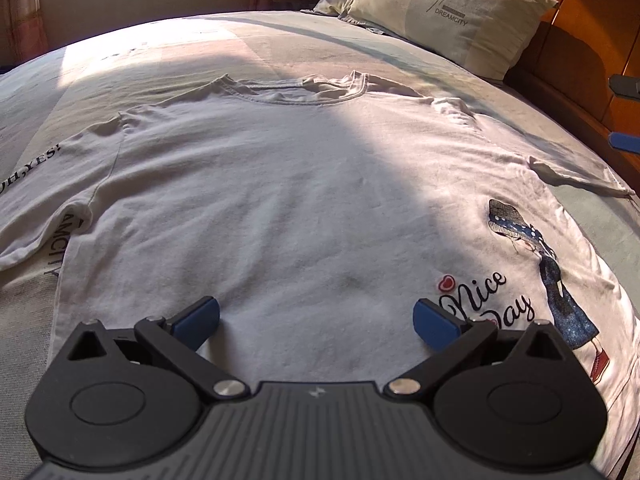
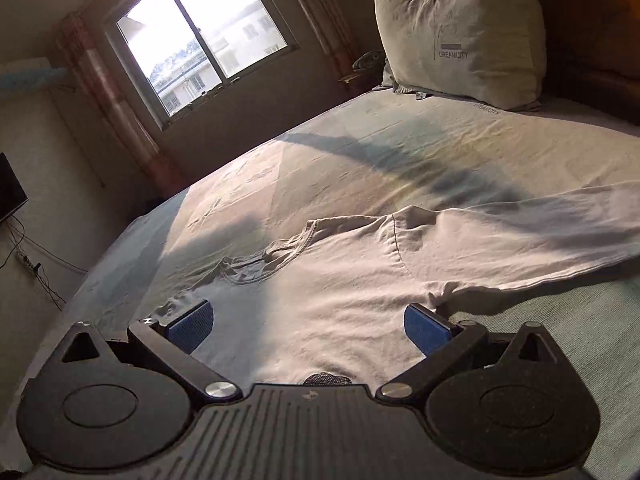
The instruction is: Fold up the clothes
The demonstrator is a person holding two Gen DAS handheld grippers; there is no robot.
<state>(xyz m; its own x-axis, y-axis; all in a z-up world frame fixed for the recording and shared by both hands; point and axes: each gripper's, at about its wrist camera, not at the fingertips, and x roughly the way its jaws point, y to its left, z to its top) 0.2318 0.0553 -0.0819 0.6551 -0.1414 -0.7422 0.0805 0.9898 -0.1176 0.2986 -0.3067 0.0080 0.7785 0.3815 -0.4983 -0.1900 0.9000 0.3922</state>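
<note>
Left tongs point(image 1: 316, 320): released, blue pads spread wide above the shirt's lower front. Right tongs point(image 2: 308, 326): released too, empty, over the chest. One white T-shirt point(image 1: 280, 200), spread flat, front up, on the bed point(image 1: 180, 44). Two pillows point(image 1: 448, 12) stacked at the headboard point(image 1: 580, 52).

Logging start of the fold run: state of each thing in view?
T-shirt: spread flat, front up, unfolded, sleeves out.
Left gripper: open, over the shirt's lower part, holding nothing.
Right gripper: open, over the shirt near a sleeve, holding nothing.
Pillow: propped at the headboard.
Window: looks shut.
</note>
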